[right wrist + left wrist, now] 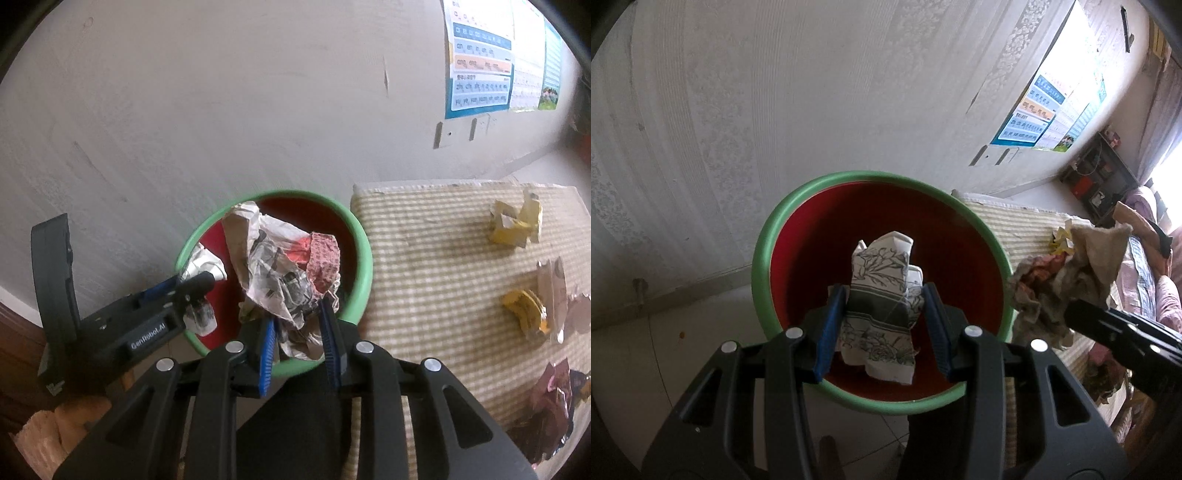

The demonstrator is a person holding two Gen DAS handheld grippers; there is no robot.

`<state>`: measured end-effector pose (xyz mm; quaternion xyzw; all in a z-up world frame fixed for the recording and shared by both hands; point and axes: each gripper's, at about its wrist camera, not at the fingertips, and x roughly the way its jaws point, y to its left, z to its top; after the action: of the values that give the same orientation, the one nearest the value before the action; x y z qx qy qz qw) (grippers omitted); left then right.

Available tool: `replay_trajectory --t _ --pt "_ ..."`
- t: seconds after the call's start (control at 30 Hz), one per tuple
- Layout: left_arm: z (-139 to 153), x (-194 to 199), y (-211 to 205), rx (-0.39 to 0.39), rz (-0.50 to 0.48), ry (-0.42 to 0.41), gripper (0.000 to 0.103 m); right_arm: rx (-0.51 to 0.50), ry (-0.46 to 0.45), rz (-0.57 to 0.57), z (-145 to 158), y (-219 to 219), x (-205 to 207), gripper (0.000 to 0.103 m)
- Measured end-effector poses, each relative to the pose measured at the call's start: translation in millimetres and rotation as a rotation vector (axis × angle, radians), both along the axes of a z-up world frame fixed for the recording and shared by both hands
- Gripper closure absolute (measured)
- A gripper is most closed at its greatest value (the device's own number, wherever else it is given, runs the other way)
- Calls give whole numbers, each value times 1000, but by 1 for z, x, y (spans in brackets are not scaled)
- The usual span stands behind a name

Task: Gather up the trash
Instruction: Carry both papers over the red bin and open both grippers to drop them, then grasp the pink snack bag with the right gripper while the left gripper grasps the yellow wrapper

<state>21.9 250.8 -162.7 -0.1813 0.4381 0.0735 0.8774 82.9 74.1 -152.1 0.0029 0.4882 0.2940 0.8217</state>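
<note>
Nearest us, our left hand-held gripper [884, 314] pinches a crumpled floral-printed paper [882, 295] between its blue pads, holding it over the open mouth of the green-rimmed red bin [761, 258]. Our right hand-held gripper [297, 332] is clamped on a crumpled newspaper wad [273, 273] with a red-patterned scrap in it, also held above the bin [364, 251], toward its 5 o'clock rim. In the right wrist view the left hand-held gripper sits at 9 o'clock, reaching over the bin's near-left rim. Just right of the bin lies a striped woven mat [436, 266]; on it, at 3 o'clock, sit a yellow crumpled wrapper [517, 225], farther back, and another yellow wrapper [528, 310] nearer, with dark purple wrappers [554, 402] at 4 o'clock. Beyond, the pale wall carries a blue chart poster [480, 66] at 1 o'clock.
</note>
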Motion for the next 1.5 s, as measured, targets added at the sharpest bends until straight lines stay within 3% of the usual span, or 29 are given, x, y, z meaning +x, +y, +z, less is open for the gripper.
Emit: replay_trajectory --t 0.27,0.33,0.37,0.4,0.43,0.67,0.9,1.1,1.27,1.5 --pt "2 9 0 9 4 -11 61 3 -13 8 4 10 9 76" --pt "3 11 1 16 19 -8 55 11 -15 6 5 11 10 69" --pt "2 11 0 19 29 -7 43 14 -18 4 6 11 10 67" --pt "2 11 1 19 36 -11 39 17 -21 2 7 11 10 61" --pt "2 11 2 18 42 -14 39 21 -24 0 7 10 10 57" --pt "4 10 -2 18 38 1 38 33 -29 -32 13 -6 6 54" --pt "12 11 -27 18 -21 -2 38 5 -45 -139 13 -66 -5 49" --pt "17 15 -66 23 -109 -4 38 -96 -63 -334 4 -156 -19 46" --pt "17 22 -112 20 -219 16 38 -128 22 -499 -27 -229 -29 46" --pt "16 37 -178 39 -357 27 38 -123 108 -550 -56 -264 -37 46"
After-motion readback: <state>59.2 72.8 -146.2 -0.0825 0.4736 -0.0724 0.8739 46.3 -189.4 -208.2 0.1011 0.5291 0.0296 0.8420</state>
